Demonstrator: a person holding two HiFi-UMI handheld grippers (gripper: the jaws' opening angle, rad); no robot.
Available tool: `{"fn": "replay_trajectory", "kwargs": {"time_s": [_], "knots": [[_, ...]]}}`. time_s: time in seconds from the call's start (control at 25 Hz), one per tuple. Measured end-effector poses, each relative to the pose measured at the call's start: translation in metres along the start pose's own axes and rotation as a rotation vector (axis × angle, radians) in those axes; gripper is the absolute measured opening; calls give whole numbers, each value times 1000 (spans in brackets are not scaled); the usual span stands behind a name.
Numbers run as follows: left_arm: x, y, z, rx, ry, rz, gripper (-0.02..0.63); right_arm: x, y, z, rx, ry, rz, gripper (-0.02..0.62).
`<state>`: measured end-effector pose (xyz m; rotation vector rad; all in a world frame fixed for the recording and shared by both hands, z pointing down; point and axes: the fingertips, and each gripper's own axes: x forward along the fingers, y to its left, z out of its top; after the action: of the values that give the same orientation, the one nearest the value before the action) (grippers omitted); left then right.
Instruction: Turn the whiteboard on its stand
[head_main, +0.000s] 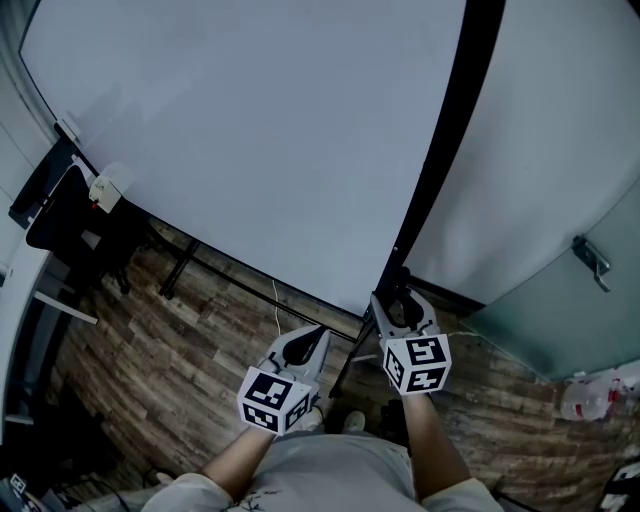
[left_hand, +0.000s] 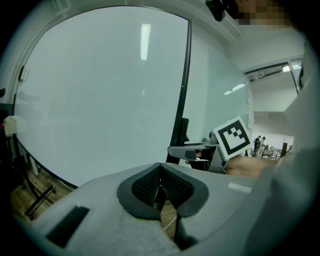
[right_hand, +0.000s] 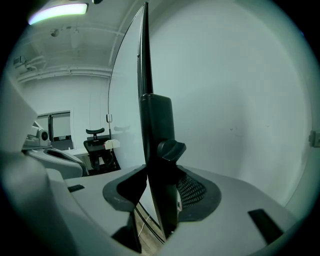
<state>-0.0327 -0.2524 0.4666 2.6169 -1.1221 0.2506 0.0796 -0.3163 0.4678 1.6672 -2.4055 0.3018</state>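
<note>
The big whiteboard (head_main: 260, 140) fills the upper left of the head view. Its black stand post (head_main: 455, 130) runs down the board's right edge. My right gripper (head_main: 400, 305) reaches to the foot of that post. In the right gripper view the post (right_hand: 157, 150) and its black knob (right_hand: 171, 149) stand between the jaws. The right gripper (right_hand: 160, 192) is open, and mesh pad shows free to the right of the post. My left gripper (head_main: 305, 345) hangs below the board's lower edge, left of the post. It (left_hand: 160, 187) is shut with nothing in it.
A black office chair (head_main: 65, 215) stands at the left beside the board. A small white box (head_main: 103, 190) sits on the board's left edge. Stand feet (head_main: 180, 265) cross the wood floor. A pale panel (head_main: 560, 150) with a metal handle (head_main: 592, 258) lies right of the post. A plastic bottle (head_main: 590, 395) lies lower right.
</note>
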Motion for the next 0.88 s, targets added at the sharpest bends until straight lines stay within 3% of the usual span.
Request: {"fn": "replay_trajectory", "kwargs": {"time_s": [0.88], "knots": [[3,-23,-2,1,9,-23,11,-36,-29,-6,22,8,-68,167]]}}
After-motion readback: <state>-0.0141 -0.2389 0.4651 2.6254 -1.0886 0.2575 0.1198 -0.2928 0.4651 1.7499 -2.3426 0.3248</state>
